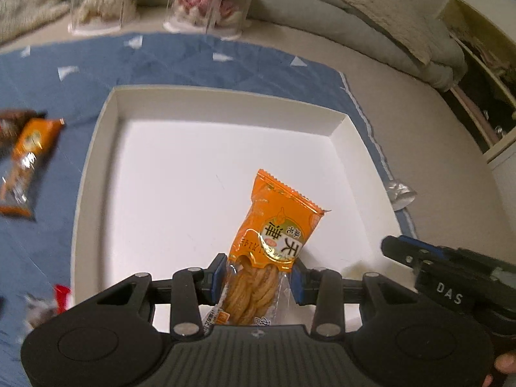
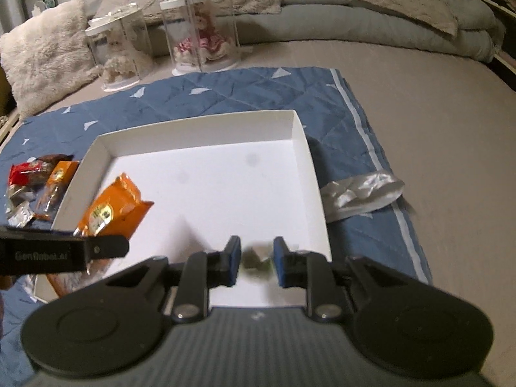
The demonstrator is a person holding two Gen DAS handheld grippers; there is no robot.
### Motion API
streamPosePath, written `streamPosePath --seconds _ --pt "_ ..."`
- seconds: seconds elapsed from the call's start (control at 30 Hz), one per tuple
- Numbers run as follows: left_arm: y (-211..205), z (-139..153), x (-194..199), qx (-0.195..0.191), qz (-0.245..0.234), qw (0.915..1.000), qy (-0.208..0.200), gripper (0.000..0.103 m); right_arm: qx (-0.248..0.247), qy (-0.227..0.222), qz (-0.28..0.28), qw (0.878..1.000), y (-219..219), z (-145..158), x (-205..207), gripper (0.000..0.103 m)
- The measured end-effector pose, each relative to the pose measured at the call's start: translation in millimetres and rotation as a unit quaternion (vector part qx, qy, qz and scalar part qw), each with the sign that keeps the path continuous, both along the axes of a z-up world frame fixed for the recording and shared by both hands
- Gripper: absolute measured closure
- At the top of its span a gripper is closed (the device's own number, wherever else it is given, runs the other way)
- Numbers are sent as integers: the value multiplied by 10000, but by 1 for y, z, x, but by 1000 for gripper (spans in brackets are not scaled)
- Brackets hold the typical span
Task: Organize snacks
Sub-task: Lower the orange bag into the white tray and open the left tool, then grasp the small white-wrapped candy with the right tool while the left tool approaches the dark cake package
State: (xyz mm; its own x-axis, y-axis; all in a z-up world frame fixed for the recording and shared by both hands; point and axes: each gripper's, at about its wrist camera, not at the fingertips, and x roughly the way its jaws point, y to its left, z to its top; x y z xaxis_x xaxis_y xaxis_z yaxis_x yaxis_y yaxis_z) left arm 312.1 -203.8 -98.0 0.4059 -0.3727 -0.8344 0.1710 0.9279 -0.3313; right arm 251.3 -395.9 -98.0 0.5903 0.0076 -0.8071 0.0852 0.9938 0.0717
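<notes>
Left black gripper with blue pads (image 1: 257,277) is pinching an orange crinkly snack packet with a twisted fried dough stick inside (image 1: 274,235). Its two fingers press on the clear lower part of the packet, one on each side, and the orange top pokes out in front. The packet hangs over the shallow white cardboard box (image 1: 96,148), low and near the front of it. I cannot tell if its tip touches the white floor.

Right black gripper with blue pads (image 2: 257,262) is over the front edge of the same box. Its fingers are a little way apart, and a small greenish wrapped thing (image 2: 256,259) sits between them. It is blurry, so I cannot tell if the pads really squeeze it or just sit beside it.

I think the step now is putting the orange packet down in the box. To do it well, bring it low so it lies flat, then open the fingers gently so it does not flip or slide. Lay it tidy along one side, so there is room for the rest. Keep the two grippers from bumping, because they are near each other.

More snacks wait on the blue quilted blanket with white triangles (image 2: 225,90), left of the box: another small orange packet (image 2: 56,187), a red wrapper (image 2: 22,171) and some silvery ones. A crumpled silver foil bag (image 2: 361,193) lies to the right of the box.
</notes>
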Motion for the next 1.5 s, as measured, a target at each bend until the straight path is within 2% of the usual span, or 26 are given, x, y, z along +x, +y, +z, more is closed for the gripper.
streamPosePath --seconds 0.13,0.17,0.37,0.47,0.73,0.83,0.9,1.23,1.3,1.37,1.5 --pt "-5 -2 -2 151 -116 9998 -51 59 -1 23 36 10000 1 -3 5 84" --pt "-7 -3 -3 198 -178 9996 -62 53 -6 38 54 10000 3 -3 5 84" --pt "-9 -7 -6 355 -407 9985 88 37 -51 152 125 9998 4 0 3 83" --pt "-8 -5 -9 497 -519 9974 64 34 -113 235 115 9996 2 -1 1 83" --pt "2 6 -19 759 -612 9952 -98 17 -160 261 135 9994 2 3 -10 81" --pt "8 10 -24 827 -573 9948 -150 8 -201 250 157 9994 5 6 -13 70" --pt "12 13 -27 879 -547 9944 -213 3 -233 237 175 9993 6 9 -15 57" --pt "39 26 -42 1070 -367 9931 -306 0 -341 143 198 9991 8 19 -30 16" --pt "46 30 -46 1061 -318 9933 -338 0 -370 115 187 9991 9 21 -32 5" --pt "52 33 -48 1054 -275 9935 -340 0 -420 50 150 9990 10 23 -35 1" --pt "63 39 -52 1068 -159 9933 -414 0 -349 -58 71 9993 14 27 -38 1"
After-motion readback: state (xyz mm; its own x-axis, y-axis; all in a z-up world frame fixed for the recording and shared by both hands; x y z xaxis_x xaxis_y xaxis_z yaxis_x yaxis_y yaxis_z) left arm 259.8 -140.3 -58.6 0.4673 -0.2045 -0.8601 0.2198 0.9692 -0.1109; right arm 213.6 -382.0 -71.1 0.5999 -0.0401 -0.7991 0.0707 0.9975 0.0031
